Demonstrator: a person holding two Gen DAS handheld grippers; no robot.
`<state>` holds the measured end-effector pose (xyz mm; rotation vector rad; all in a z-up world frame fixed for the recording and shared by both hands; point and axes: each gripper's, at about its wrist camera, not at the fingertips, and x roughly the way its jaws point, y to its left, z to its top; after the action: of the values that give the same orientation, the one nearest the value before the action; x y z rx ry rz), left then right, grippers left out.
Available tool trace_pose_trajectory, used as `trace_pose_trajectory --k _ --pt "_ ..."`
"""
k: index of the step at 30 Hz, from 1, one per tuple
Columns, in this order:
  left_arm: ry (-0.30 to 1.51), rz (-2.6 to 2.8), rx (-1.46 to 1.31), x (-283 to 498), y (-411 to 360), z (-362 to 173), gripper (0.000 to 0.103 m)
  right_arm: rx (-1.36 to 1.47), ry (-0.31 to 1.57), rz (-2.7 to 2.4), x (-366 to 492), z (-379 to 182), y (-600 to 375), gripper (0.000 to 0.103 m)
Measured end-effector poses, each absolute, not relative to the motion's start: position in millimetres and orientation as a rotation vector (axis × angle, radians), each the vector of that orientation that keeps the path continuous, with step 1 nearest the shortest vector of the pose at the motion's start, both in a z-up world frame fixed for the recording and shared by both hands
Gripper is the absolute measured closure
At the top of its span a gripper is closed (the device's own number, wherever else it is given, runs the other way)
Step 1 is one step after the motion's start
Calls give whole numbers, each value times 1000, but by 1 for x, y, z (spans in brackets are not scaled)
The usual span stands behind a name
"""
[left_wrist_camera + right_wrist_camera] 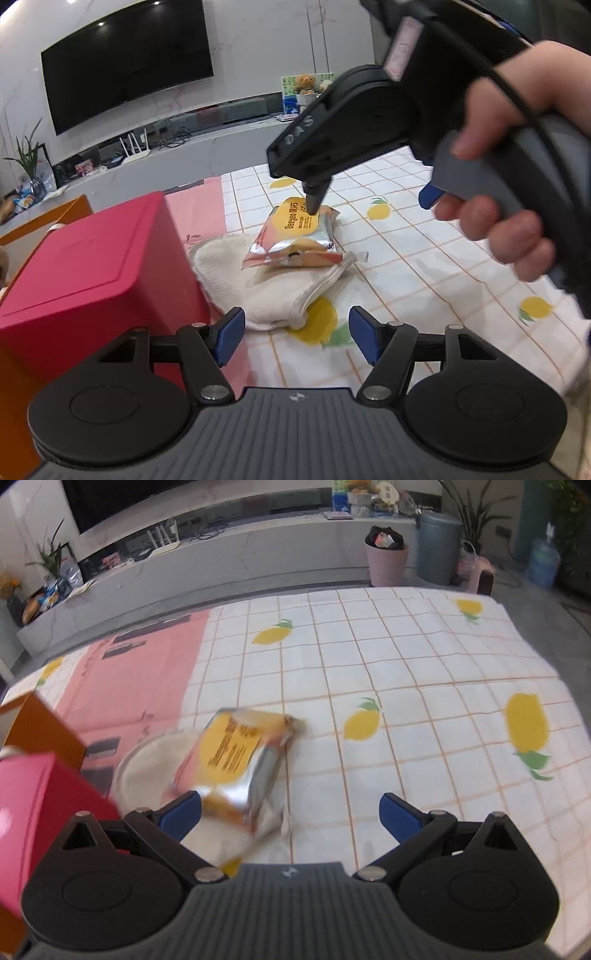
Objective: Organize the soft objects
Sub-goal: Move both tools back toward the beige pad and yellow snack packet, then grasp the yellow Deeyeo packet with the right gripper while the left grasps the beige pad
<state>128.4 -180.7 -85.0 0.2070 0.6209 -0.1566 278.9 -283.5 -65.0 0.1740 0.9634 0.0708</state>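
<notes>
The left hand-held gripper (296, 334) sits at the bottom centre of its own view with its blue pads (231, 334) spread apart and nothing between them; it is open. Just above the gap lies a cream fleece cloth (273, 284) flat on the counter (424, 258), which is covered by a white checked cover with yellow lemon prints and a pink panel toward the left. A foil snack packet (295, 236) with a yellow label rests on the far part of the cloth, tilted, with one end raised.

The right hand-held gripper (314, 206) enters from the upper right of the left view, held by the person's hand (509, 206). From here one dark fingertip touches the top of the packet's yellow label. In the right wrist view this gripper (291, 814) shows its blue pads (400, 814) spread wide, so it is open; the packet (236, 768) appears blurred in the lower centre, lying partly across the left pad and over the cloth (147, 775), not pinched between the two pads.

A red box (92, 273) fills the left middle of the left view, right beside the cloth's left edge. An orange box (40, 727) stands behind it at the left edge of the right view.
</notes>
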Motion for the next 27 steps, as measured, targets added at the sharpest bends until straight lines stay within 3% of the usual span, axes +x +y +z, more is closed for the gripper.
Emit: trace_pose_trajectory --k 15,22,27 --pt "701 -199 96 111 -177 -106 26 220 1028 173 348 -109 -252 4" --pt "727 -178 53 106 -167 -102 26 29 993 254 325 -116 -237 34" --pt "716 -175 62 101 -162 -96 26 -74 1029 240 305 -114 -235 38"
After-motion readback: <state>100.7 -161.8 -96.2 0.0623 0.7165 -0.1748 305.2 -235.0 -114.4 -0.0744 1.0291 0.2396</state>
